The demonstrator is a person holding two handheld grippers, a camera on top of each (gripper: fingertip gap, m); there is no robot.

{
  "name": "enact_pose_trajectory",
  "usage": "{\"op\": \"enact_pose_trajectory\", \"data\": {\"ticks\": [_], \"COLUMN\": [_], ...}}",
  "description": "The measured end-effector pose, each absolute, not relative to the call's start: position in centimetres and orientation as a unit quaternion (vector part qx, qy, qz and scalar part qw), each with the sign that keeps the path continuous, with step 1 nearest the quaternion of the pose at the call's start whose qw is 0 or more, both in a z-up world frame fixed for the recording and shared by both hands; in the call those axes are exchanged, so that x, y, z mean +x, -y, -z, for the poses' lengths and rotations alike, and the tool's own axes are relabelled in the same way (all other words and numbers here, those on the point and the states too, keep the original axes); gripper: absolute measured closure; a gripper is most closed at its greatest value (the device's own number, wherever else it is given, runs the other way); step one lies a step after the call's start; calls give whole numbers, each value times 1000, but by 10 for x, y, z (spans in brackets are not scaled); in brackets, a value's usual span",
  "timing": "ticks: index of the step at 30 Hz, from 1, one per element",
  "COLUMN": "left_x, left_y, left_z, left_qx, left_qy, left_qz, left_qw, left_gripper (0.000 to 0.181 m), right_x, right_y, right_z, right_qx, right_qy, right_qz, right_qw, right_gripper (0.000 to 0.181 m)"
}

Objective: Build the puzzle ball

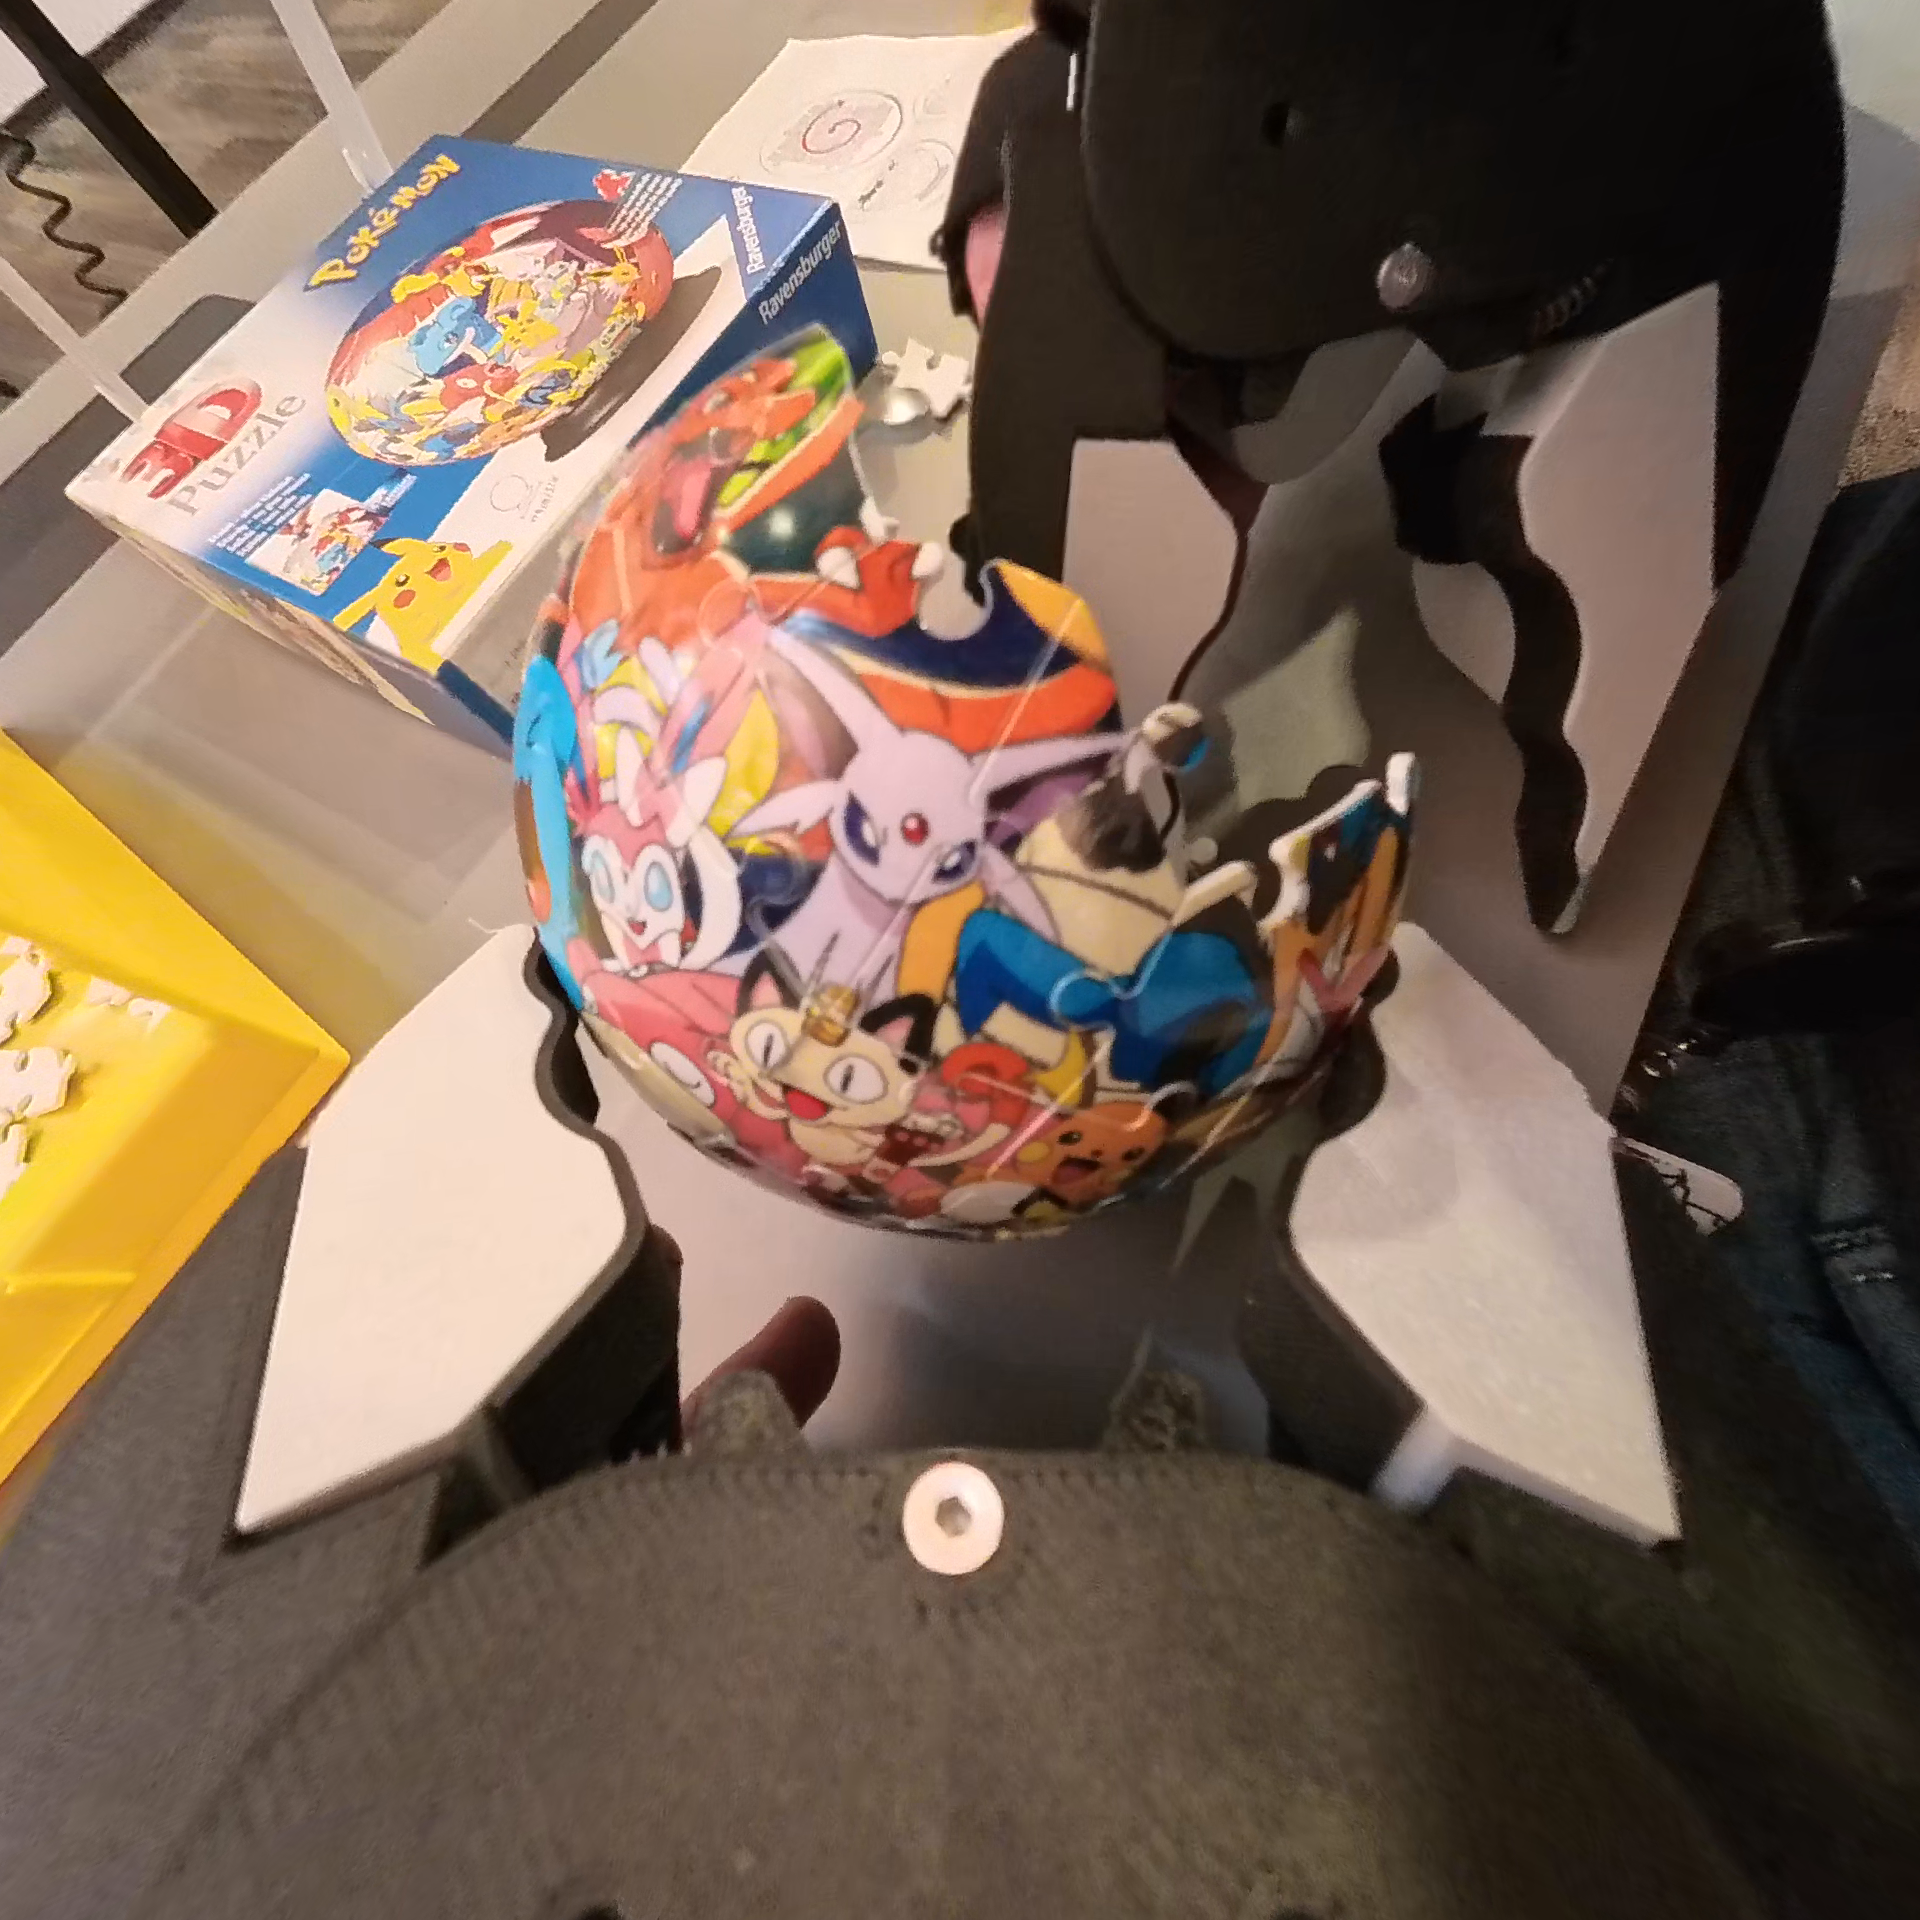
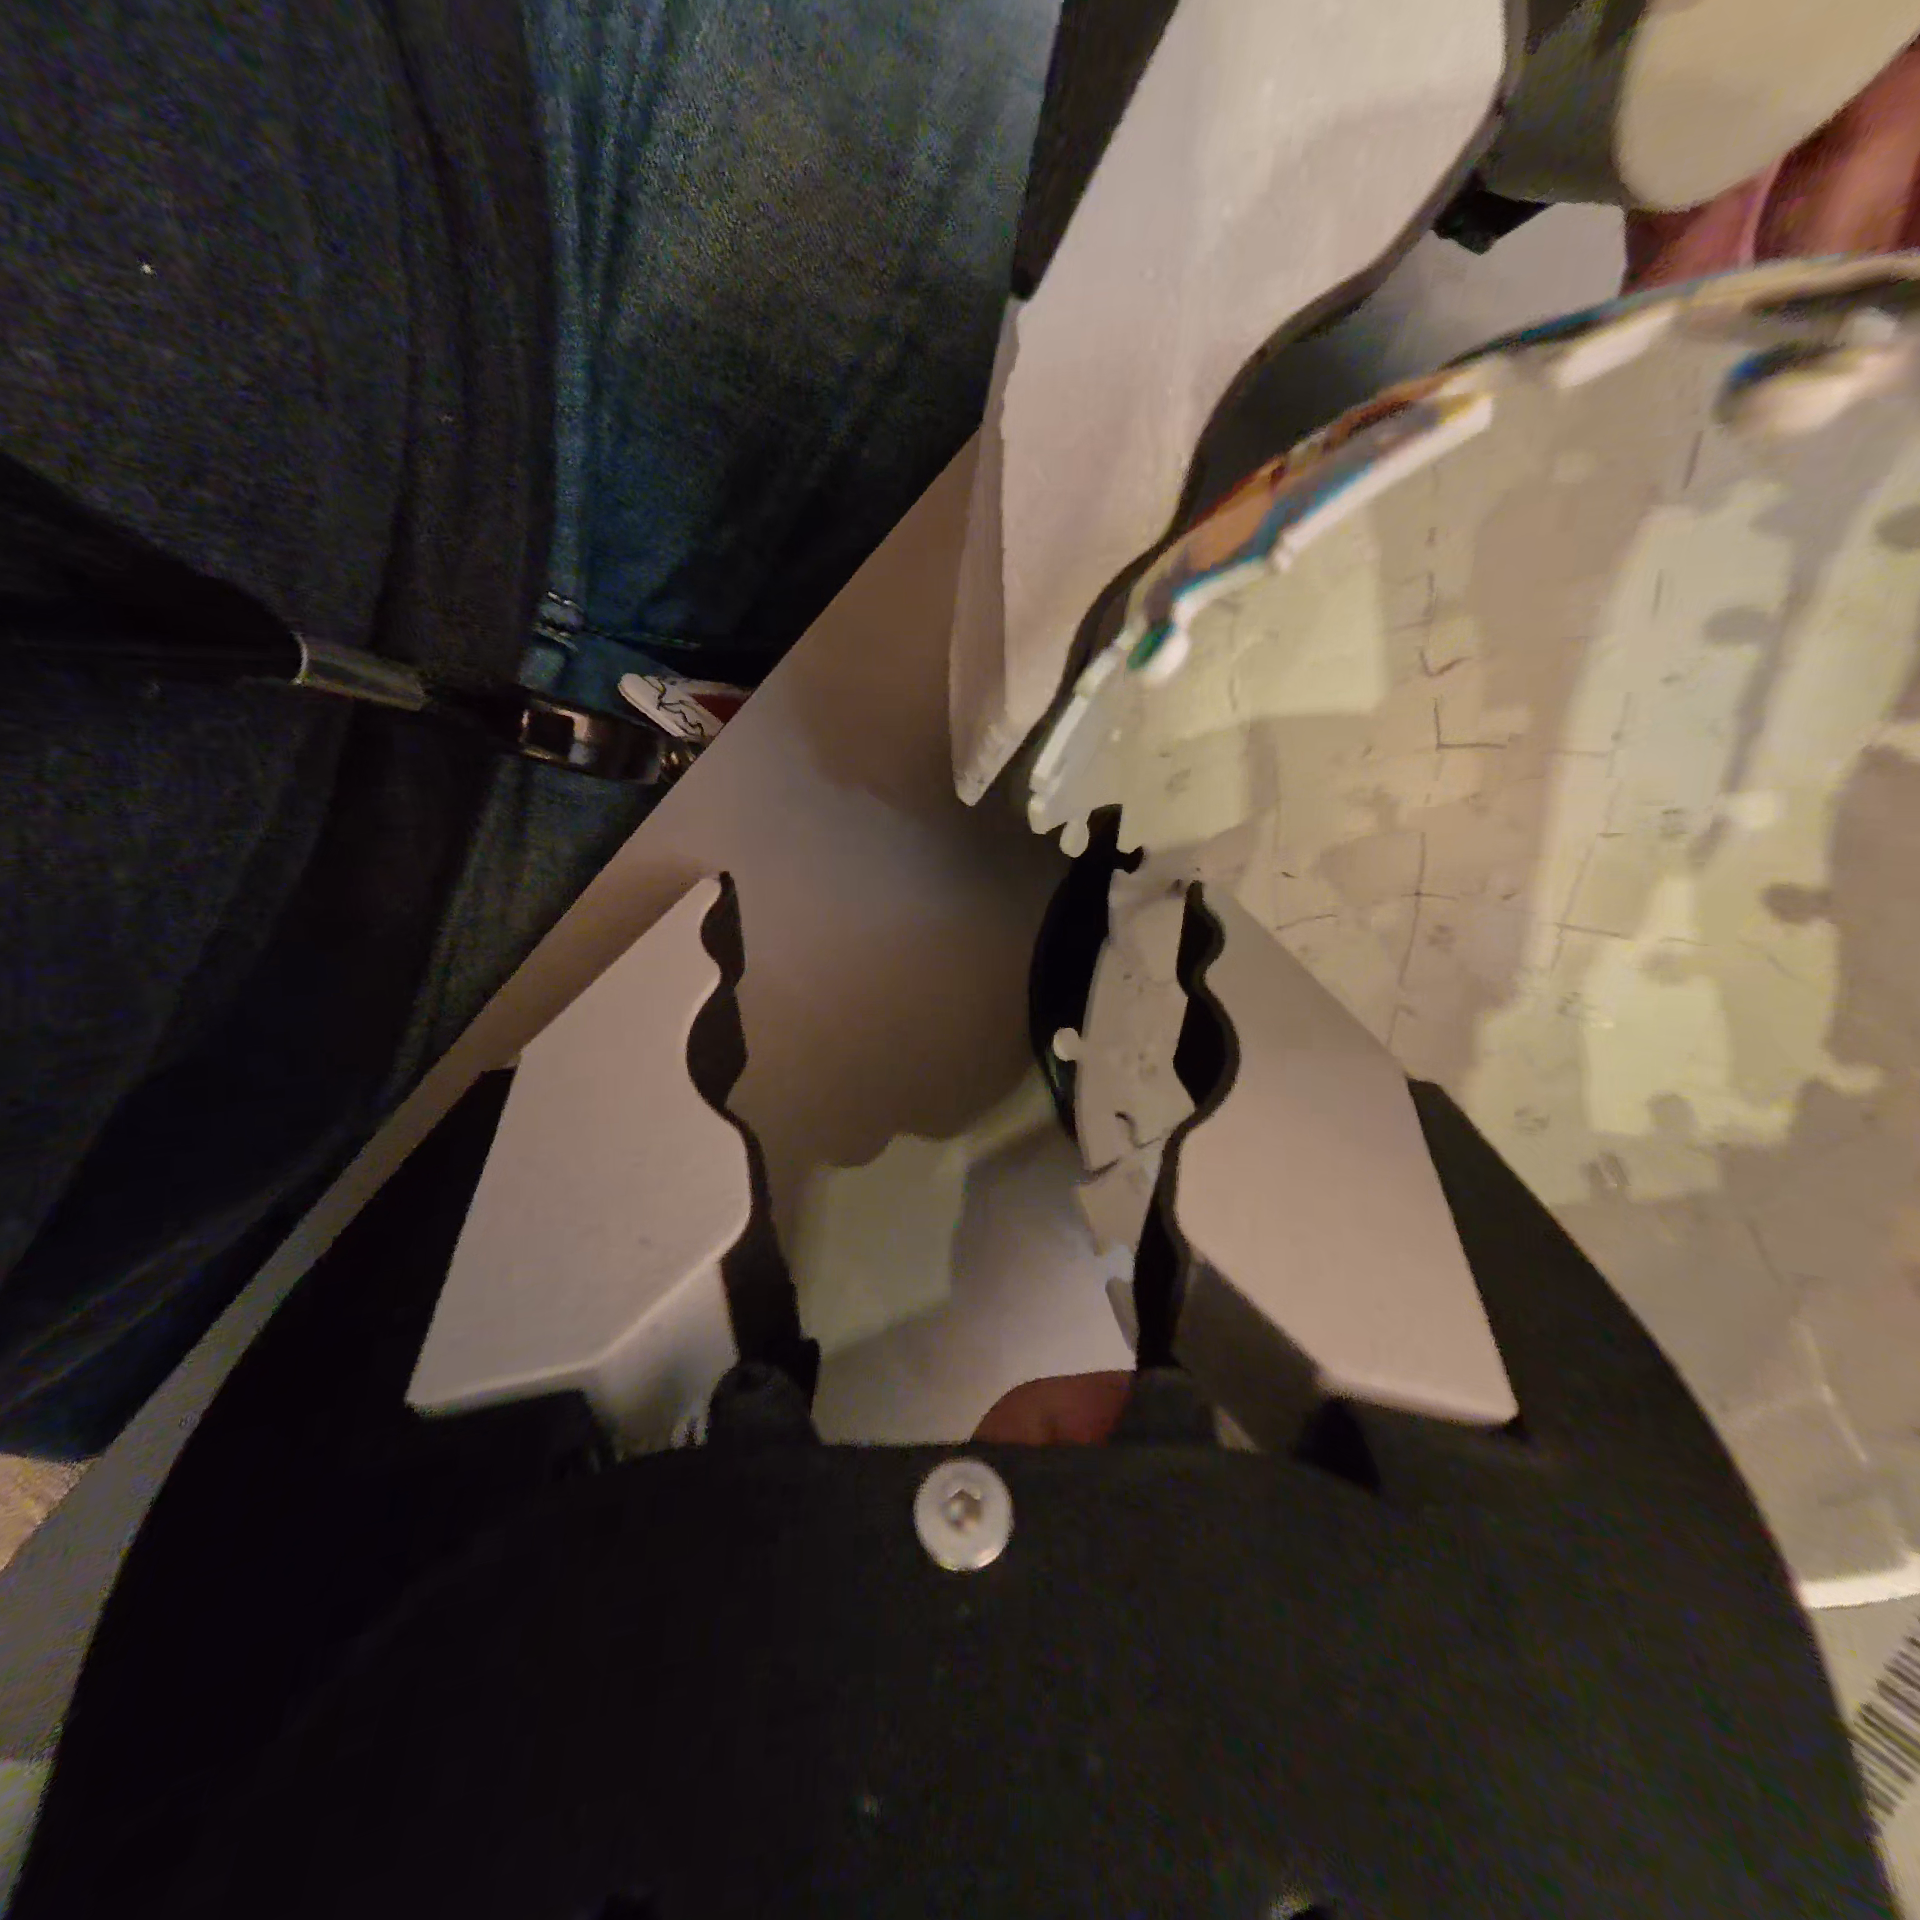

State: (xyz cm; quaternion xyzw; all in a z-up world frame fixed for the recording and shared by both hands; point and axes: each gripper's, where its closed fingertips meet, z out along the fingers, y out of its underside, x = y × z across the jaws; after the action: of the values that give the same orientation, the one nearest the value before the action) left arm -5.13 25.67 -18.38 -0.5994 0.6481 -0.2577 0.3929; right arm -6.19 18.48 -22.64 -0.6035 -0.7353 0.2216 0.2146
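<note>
Both left gripper [image 1: 961, 1023] fingers clamp puzzle ball [image 1: 883, 831] — right gripper [image 1: 1262, 769] above.

**Puzzle ball part-built, open at the top**

The puzzle ball [image 1: 894, 914] is a glossy sphere of bright cartoon creatures, its upper right side missing behind a jagged rim. In the right wrist view its pale inner shell [image 2: 1507, 779] shows the piece seams.

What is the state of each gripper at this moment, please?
Left gripper: shut on the puzzle ball, fingers on both its sides.
Right gripper: open, holding nothing; one finger reaches inside the ball's unfinished rim.
</note>
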Motion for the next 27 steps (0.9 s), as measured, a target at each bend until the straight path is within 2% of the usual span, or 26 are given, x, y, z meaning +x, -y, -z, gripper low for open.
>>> {"op": "enact_pose_trajectory", "data": {"ticks": [4, 8, 15, 19, 27], "left_x": [-53, -53, -54, -55, -55], "left_y": [-257, -256, -252, -253, -253], "left_z": [186, 187, 186, 187, 187], "left_qx": [-601, -600, -594, -596, -595], "left_qy": [-647, -650, -660, -659, -658], "left_qz": [261, 258, 253, 254, 255], "left_qw": [390, 387, 383, 383, 384], "left_gripper": [46, 47, 48, 48, 50], "right_x": [-63, -63, -64, -60, -23], "right_y": [-182, -182, -186, -183, -189], "right_z": [228, 231, 230, 228, 185], "right_qx": [-600, -592, -590, -605, -649], "right_qy": [736, 746, 749, 739, 674], "right_qz": [-216, -196, -188, -202, -243], "right_qw": [226, 234, 234, 217, 255], "right_gripper": [94, 97, 114, 105, 112]}}
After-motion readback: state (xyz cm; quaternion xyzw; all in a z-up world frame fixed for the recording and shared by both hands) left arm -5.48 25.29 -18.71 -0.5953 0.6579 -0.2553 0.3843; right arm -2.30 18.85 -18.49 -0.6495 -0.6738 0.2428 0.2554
